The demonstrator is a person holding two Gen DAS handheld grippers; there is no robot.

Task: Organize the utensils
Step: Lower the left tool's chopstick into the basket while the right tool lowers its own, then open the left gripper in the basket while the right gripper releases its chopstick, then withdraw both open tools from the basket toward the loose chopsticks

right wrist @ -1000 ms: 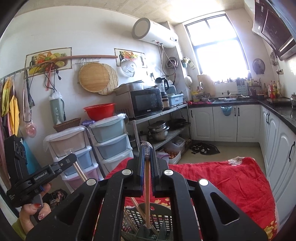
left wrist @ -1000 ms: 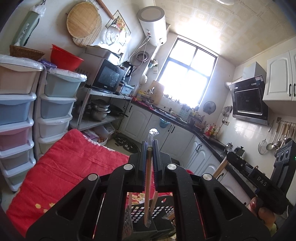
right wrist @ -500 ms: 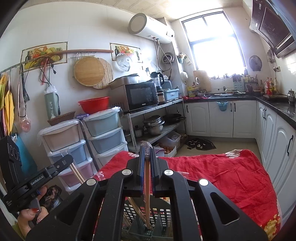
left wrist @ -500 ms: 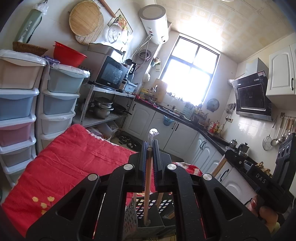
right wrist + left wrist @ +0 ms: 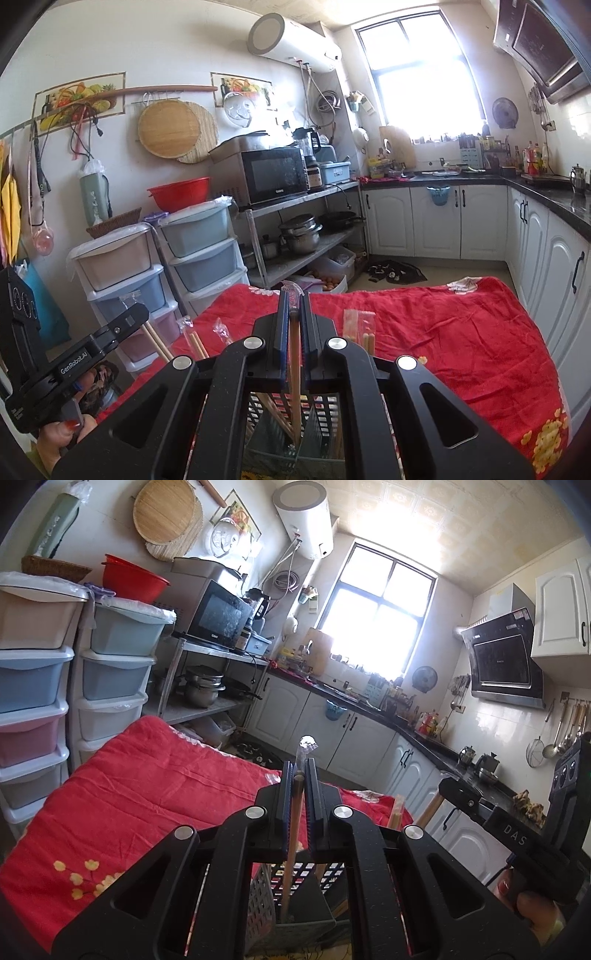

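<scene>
My left gripper (image 5: 298,771) is shut on a pair of wooden chopsticks (image 5: 291,849) in a clear wrapper, held upright with the lower end inside a grey slotted utensil basket (image 5: 295,904). My right gripper (image 5: 293,299) is shut on another wrapped pair of chopsticks (image 5: 294,376), its lower end in the same basket (image 5: 291,439). Each gripper shows in the other's view, the right one (image 5: 461,794) and the left one (image 5: 129,321). More chopsticks (image 5: 273,413) lean in the basket.
The basket stands on a table with a red cloth (image 5: 443,343). Wrapped chopstick packs (image 5: 360,328) lie on the cloth beyond the basket. Plastic drawer towers (image 5: 110,672), a metal shelf with a microwave (image 5: 277,177) and white cabinets (image 5: 436,221) surround the table.
Both grippers have come down with their chopsticks, whose lower ends now reach deeper into the basket. More of the red cloth shows in both views.
</scene>
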